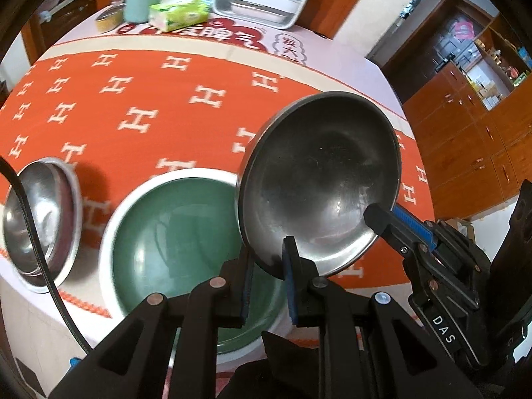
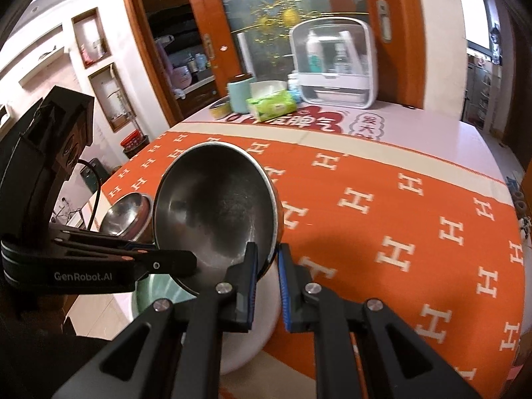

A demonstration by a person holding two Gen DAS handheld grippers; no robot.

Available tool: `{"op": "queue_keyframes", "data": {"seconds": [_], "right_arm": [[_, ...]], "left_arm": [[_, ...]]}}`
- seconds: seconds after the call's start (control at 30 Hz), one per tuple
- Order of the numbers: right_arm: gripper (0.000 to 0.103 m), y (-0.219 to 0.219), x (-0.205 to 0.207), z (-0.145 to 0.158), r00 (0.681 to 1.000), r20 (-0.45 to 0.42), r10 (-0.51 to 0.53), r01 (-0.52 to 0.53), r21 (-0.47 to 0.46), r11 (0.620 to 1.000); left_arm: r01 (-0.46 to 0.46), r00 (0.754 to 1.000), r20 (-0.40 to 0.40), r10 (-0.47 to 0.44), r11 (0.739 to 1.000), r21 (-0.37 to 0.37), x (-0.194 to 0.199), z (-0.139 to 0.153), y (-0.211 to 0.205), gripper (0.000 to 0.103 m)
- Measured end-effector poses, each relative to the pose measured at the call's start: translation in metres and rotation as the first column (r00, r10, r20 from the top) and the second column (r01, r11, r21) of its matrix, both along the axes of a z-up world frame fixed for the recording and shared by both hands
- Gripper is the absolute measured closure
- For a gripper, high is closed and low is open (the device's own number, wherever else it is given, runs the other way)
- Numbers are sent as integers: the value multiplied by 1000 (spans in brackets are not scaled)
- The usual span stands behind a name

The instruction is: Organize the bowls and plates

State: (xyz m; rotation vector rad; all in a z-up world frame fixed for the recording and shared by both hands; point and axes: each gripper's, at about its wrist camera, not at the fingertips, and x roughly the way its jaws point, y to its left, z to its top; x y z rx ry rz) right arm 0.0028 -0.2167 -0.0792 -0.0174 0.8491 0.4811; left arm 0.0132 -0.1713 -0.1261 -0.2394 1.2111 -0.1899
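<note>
Both the left gripper (image 1: 267,266) and right gripper (image 2: 267,266) clamp the steel bowl (image 1: 319,179) rim above the green bowl (image 1: 186,232); it should be lowered level.

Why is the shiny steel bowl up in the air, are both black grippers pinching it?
Touching. In the left wrist view, the left gripper clamps the steel bowl's rim; in the right wrist view, the right gripper clamps it too.
</note>
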Motion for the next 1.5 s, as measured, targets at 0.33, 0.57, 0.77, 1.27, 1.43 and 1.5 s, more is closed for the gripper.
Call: {"op": "queue_keyframes", "data": {"seconds": [0.33, 0.57, 0.77, 1.27, 1.43, 1.5], "right_arm": [[91, 75, -4, 1, 999, -4, 52, -52, -1, 999], [90, 130, -5, -5, 995, -25, 92, -91, 12, 996], [90, 165, -6, -7, 995, -33, 94, -93, 21, 995], [89, 235, -9, -24, 998, -54, 7, -5, 33, 999], [89, 251, -12, -32, 997, -77, -10, 10, 4, 1000], [89, 256, -13, -35, 996, -87, -16, 15, -10, 1000]], "left_arm": [[-45, 999, -11, 46, 999, 24, -14, 12, 76, 88], [-76, 997, -30, 77, 996, 47, -24, 12, 126, 88], [-70, 997, -36, 72, 996, 58, -24, 12, 163, 88], [64, 994, -93, -55, 993, 102, -7, -2, 225, 83], [102, 987, -136, -87, 989, 103, -5, -13, 236, 82], [115, 983, -152, -99, 988, 101, -5, -16, 238, 81]]}}
